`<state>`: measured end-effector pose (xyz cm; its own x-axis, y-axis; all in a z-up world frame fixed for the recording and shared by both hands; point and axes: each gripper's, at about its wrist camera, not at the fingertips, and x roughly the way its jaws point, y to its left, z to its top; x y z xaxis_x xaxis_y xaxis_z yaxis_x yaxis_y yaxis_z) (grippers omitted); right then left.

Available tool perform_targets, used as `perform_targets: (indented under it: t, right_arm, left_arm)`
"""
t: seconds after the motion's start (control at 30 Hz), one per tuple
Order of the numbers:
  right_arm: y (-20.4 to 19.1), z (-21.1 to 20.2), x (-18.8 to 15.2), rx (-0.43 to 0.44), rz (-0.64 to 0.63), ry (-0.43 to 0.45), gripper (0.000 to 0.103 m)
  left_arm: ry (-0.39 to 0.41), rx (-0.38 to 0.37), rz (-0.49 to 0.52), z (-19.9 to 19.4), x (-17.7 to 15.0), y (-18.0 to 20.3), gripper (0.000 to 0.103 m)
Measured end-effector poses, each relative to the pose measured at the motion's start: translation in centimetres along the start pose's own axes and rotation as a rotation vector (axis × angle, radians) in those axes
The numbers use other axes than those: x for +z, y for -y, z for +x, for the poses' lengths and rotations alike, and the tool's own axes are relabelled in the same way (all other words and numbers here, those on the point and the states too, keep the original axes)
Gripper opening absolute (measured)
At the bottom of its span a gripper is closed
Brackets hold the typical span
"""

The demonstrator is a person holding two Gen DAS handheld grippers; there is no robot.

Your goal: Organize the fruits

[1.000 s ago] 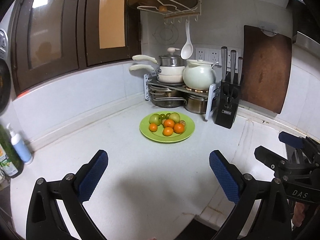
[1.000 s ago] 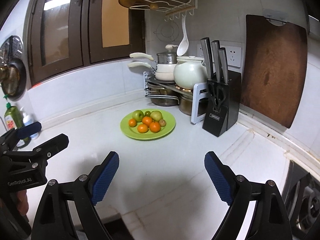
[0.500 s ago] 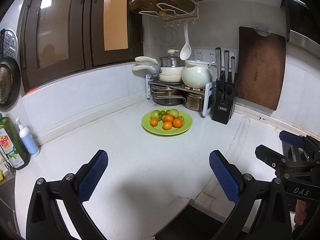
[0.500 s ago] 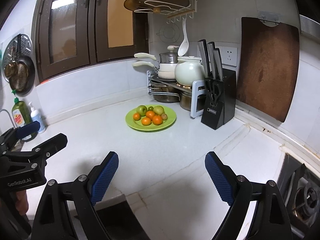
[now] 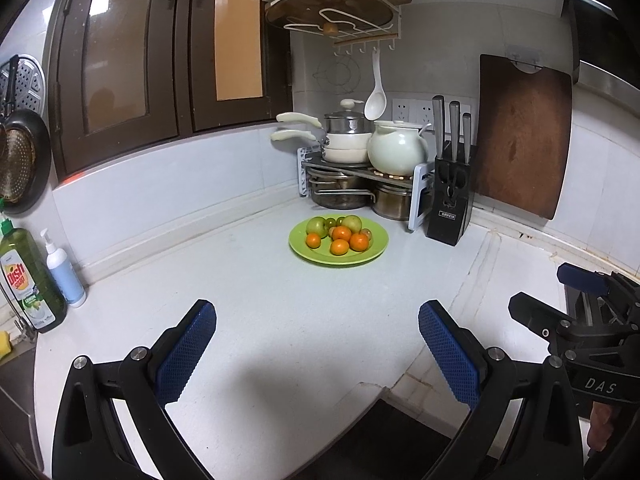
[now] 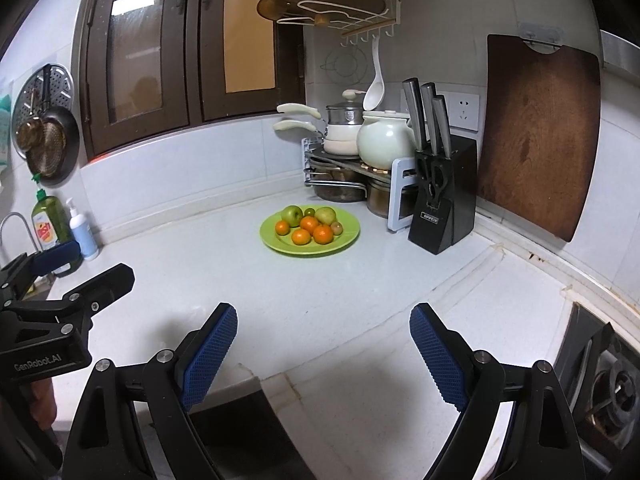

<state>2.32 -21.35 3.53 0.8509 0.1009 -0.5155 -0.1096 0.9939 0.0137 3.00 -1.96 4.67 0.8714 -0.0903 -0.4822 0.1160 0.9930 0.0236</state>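
Note:
A green plate (image 5: pixel 374 254) (image 6: pixel 346 240) sits on the white counter toward the back corner. On it lie several oranges (image 5: pixel 340 247) (image 6: pixel 301 237), green apples (image 5: pixel 316 225) (image 6: pixel 292 214) and small greenish fruits. My left gripper (image 5: pixel 318 354) hangs open over the counter's front edge, far short of the plate, with nothing between its blue pads. My right gripper (image 6: pixel 323 354) is likewise open and empty, near the front edge. Each gripper shows at the edge of the other's view.
Behind the plate stands a rack of pots (image 5: pixel 352 184) with a cream teapot (image 5: pixel 396 152). A black knife block (image 5: pixel 450 204) and a brown cutting board (image 5: pixel 520 136) stand at the right. Dish soap bottles (image 5: pixel 30 276) stand far left. A stove burner (image 6: pixel 612 384) lies at right.
Both grippers have drawn back from the plate, which now looks smaller and farther. The counter's front edge has come into view beneath them. Jaws stayed open.

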Motion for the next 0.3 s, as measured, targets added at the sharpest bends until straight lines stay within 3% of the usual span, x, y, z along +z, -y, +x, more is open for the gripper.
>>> perform_targets:
  t: [0.3]
  right_arm:
    - [-0.06, 0.04, -0.02, -0.001, -0.004, 0.000, 0.089]
  left_arm:
    - [-0.004, 0.003, -0.004, -0.03, 0.00, -0.45, 0.103]
